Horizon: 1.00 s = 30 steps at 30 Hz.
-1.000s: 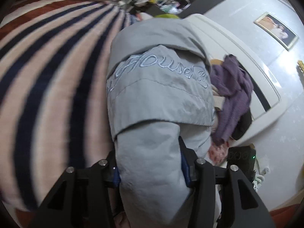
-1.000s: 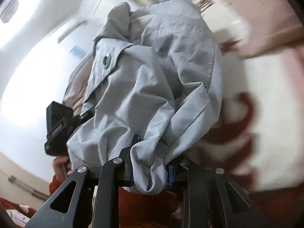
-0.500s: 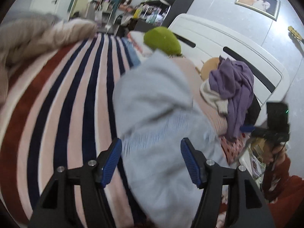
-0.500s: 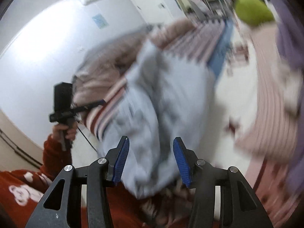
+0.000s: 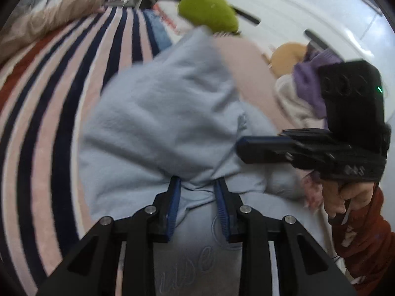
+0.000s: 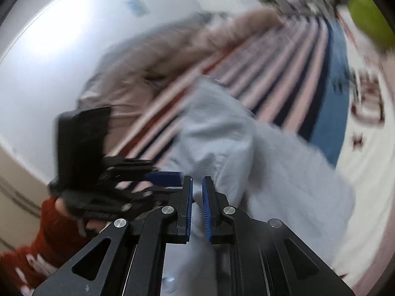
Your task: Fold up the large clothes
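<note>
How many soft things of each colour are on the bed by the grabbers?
Light blue-grey jacket: 1
Purple garment: 1
Green cushion: 1
Tan quilt: 1
Total: 4
Both the left gripper and the right gripper pinch the jacket.

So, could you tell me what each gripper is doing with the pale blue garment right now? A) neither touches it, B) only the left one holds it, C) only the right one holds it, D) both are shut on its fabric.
D: the left gripper has a fold of the pale blue garment pinched between its blue pads, and the right gripper is likewise closed on a thin bunch of the same fabric.
</note>
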Each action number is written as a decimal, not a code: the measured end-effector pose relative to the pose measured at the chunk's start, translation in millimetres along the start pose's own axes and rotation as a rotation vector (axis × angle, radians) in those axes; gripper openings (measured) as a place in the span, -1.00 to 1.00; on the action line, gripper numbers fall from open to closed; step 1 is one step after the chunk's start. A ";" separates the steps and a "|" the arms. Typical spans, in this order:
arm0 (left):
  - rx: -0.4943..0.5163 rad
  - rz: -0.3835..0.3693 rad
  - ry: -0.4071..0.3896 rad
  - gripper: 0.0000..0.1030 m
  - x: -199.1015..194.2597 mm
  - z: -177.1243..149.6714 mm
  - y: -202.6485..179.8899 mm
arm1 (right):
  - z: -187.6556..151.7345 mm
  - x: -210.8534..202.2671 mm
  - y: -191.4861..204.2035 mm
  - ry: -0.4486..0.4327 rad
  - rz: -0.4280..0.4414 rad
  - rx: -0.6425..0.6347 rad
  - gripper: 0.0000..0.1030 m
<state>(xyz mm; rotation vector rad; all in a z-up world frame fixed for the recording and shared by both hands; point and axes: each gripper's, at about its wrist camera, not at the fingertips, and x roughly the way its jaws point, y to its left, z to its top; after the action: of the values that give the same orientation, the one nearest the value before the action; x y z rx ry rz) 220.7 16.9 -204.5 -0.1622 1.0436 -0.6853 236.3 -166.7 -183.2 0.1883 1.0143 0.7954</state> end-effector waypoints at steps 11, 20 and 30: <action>-0.042 0.015 -0.033 -0.43 -1.2 -15.2 -3.2 | -4.1 25.9 -56.4 0.042 0.043 0.130 -0.95; 0.076 -0.156 -0.043 -0.11 -75.4 -76.2 -37.6 | 32.5 -7.2 43.0 -0.020 0.114 -0.146 -0.95; 0.146 0.027 -0.022 -0.12 -27.6 -96.3 -53.9 | 36.4 51.1 -51.0 0.002 0.026 0.175 -1.00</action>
<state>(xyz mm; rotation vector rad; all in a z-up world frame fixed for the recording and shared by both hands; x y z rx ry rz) 107.4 9.3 -210.0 -0.0291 0.9689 -0.7312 306.1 -161.0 -223.7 0.3509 1.0858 0.7302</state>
